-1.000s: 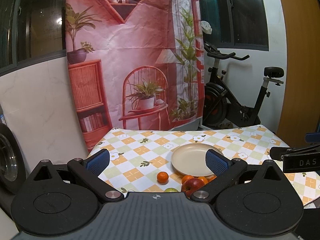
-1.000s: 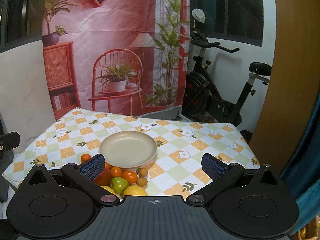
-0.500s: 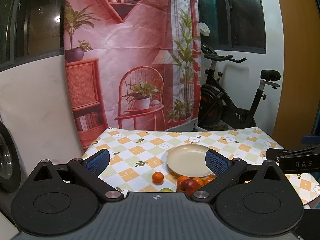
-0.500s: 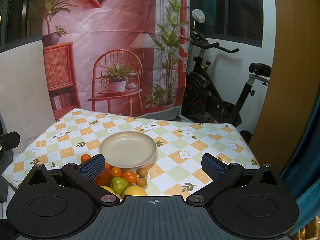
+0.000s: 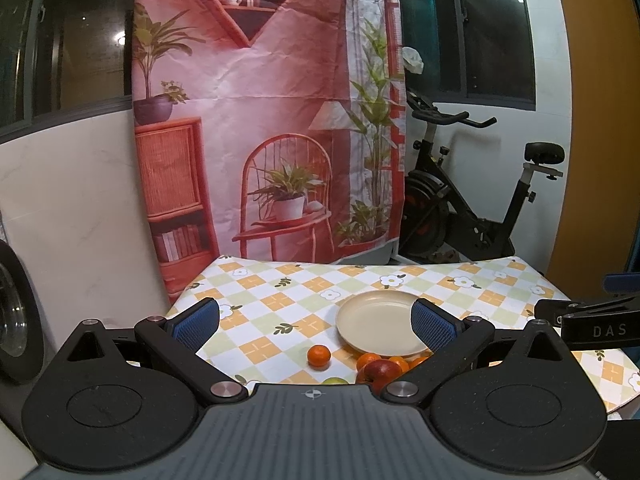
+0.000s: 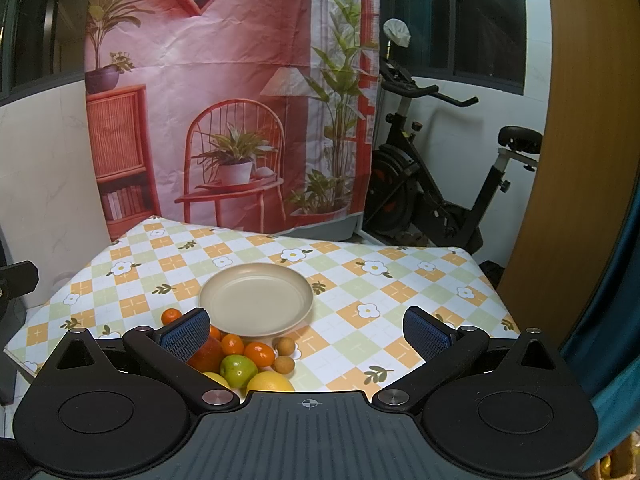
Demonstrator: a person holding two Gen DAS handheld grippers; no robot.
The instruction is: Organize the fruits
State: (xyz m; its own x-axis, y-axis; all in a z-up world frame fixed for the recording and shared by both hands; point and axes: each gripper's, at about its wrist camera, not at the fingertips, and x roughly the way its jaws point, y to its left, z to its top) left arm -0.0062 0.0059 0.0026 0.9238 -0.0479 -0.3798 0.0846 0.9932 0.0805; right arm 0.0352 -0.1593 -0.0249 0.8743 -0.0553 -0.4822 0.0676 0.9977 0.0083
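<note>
A table covered in a checked cloth with flowers (image 6: 360, 276) holds a round beige plate (image 6: 256, 300), lying flat and with nothing on it. Being round, it has no long axis and points no particular way. A cluster of fruit sits just beside the plate's near edge.

In the right wrist view the cluster is clearest: a green apple (image 6: 238, 369), two small oranges (image 6: 259, 353) touching it on the far side, two small brown round fruits (image 6: 285, 355) to its right, a red apple (image 6: 206, 354) partly behind the left finger pad, and two yellow fruits (image 6: 270, 382) nearest the camera, partly cut off by the gripper body. One lone mandarin (image 6: 171, 316) lies apart to the left of the plate.

The left wrist view shows far less of the cluster: the lone mandarin (image 5: 319, 356), the red apple (image 5: 382, 370), and slivers of oranges and green apple. It alone shows the other gripper's dark body at the far right edge, marked "DAS".

The left gripper (image 5: 316, 322) hangs over the table's near left part, its blue-padded fingers spread wide, holding nothing. The right gripper (image 6: 306, 330) hangs over the near edge, fingers likewise wide apart and empty. A printed backdrop (image 6: 224, 92) and an exercise bike (image 6: 436, 188) stand beyond the table.
</note>
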